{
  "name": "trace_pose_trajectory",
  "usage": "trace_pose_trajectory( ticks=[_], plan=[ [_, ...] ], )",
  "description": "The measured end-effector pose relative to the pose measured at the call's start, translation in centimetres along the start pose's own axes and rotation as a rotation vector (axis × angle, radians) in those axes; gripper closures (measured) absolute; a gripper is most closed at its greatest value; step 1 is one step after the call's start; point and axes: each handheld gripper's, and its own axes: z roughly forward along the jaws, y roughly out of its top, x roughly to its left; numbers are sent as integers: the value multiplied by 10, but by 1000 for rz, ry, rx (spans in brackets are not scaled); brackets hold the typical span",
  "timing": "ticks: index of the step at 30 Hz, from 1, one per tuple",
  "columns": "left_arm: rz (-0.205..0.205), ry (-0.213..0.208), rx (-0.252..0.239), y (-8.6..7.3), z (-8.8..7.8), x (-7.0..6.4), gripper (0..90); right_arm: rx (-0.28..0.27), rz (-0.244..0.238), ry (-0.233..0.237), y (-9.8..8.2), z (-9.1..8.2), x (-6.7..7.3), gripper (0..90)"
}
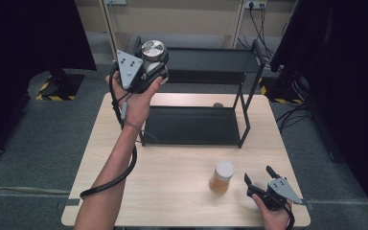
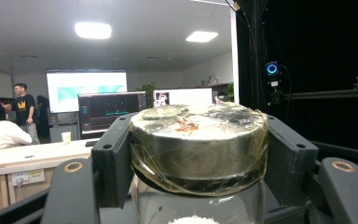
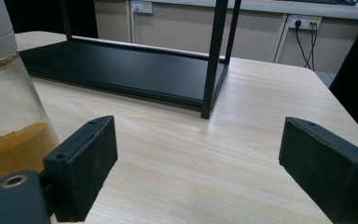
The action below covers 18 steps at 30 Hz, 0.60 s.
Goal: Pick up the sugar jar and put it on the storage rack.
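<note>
Metal-lidded jar (image 1: 153, 51) clamped in raised left gripper (image 1: 146, 67) — right gripper (image 1: 260, 180) wide apart, beside orange jar (image 1: 221, 177)

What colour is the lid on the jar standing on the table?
White lid, on the jar; clearest in the high view.

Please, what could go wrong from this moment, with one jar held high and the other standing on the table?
1. The left tool clamps the silver-lidded jar high near the black shelf; it might slip and drop.
2. The open right tool sits close to the amber jar; a careless move could knock it over.
</note>
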Motion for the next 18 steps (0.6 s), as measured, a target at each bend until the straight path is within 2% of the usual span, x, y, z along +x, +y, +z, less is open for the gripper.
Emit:
trace_pose_trajectory(
  ticks=[7,18],
  plan=[
    [-3,14,2,10,11,3,349,-1,-2,1,0,0,0,117],
    [-1,34,25,15,31,10,349,-3,-5,2,-1,0,0,117]
  ],
)
